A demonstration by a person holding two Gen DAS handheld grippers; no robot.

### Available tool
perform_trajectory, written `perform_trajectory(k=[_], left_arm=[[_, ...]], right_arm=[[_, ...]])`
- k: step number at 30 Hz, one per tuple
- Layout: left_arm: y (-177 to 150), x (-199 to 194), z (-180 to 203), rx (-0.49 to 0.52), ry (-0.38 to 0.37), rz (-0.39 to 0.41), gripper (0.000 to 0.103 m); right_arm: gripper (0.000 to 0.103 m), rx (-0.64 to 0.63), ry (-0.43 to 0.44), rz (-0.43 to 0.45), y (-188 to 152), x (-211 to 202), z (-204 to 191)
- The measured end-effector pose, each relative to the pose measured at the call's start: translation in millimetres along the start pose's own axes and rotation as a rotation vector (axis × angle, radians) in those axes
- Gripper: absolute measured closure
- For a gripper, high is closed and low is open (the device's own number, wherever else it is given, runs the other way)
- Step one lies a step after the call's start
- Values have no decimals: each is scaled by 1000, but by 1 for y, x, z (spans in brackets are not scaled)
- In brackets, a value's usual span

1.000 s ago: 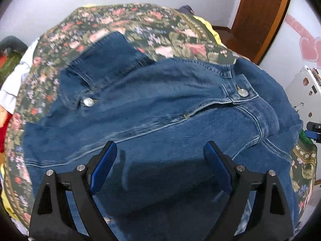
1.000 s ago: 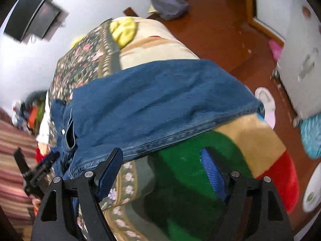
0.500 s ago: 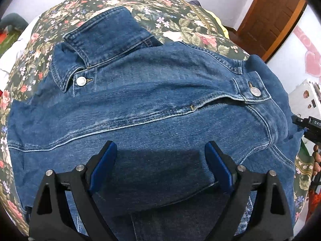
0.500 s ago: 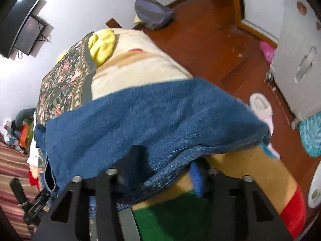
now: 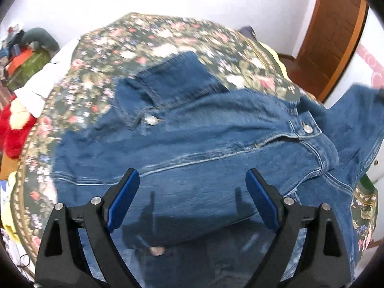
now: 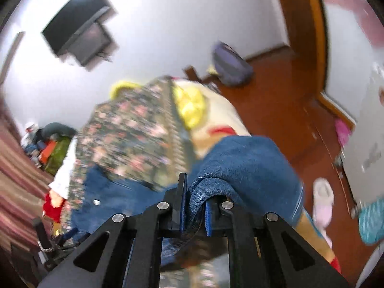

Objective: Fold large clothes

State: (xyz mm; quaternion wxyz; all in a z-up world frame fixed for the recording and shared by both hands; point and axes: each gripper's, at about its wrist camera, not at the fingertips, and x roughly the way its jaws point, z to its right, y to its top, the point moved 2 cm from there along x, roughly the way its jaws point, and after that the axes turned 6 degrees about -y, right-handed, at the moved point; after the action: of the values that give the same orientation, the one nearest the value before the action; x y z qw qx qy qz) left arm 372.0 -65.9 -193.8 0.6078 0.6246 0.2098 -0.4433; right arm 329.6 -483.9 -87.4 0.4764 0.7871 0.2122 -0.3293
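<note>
A blue denim jacket [image 5: 196, 139] lies spread on a floral bedspread [image 5: 153, 45], collar towards the far side, metal buttons showing. My left gripper [image 5: 192, 192] is open and empty, hovering over the jacket's near part. My right gripper [image 6: 194, 201] is shut on a fold of the jacket's denim [image 6: 242, 165] and holds it lifted above the bed. In the left wrist view that lifted part [image 5: 355, 117] rises at the right edge.
Clothes and a red plush item [image 5: 14, 129] are heaped at the bed's left. A wooden door [image 5: 333, 31] and wood floor [image 6: 283, 100] lie to the right, with a grey bag [image 6: 230, 64], a slipper [image 6: 322, 199] and a white cabinet [image 6: 369, 144]. A TV [image 6: 79, 38] hangs on the wall.
My right gripper closed on the jacket's edge and lifted it up and towards the bed. My left gripper drew back a little and stayed open.
</note>
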Motion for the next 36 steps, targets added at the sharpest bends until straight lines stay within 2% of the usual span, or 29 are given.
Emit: perform_trajectory(k=[4, 8, 13, 18, 21, 24, 29, 30, 32, 36], left_arm=[[-3, -26, -22, -22, 34, 58, 13], [-12, -51, -41, -33, 73, 108, 13], [-32, -76, -70, -62, 104, 139, 13], [-60, -86, -101, -130, 126, 134, 13], [-76, -87, -119, -172, 151, 112, 13], [-91, -85, -131, -192, 166, 85, 13], [-109, -78, -136, -216, 170, 47, 13], [-110, -77, -135, -218, 168, 43, 13], [-111, -76, -131, -217, 163, 41, 13], [-102, -80, -115, -189, 142, 52, 13]], right_arm=[[93, -87, 101, 63, 19, -22, -65], [93, -201, 195, 73, 18, -25, -143], [93, -345, 287, -2, -16, -2, -236], [93, -453, 317, -173, -80, 48, -301], [93, -523, 280, -275, -125, 83, -319], [93, -578, 213, -356, -161, 109, -313], [92, -604, 157, -595, -204, 148, -296], [92, -606, 161, -613, -211, 150, -291], [92, -624, 174, -593, -213, 145, -288], [92, -639, 166, -640, -216, 133, -279]])
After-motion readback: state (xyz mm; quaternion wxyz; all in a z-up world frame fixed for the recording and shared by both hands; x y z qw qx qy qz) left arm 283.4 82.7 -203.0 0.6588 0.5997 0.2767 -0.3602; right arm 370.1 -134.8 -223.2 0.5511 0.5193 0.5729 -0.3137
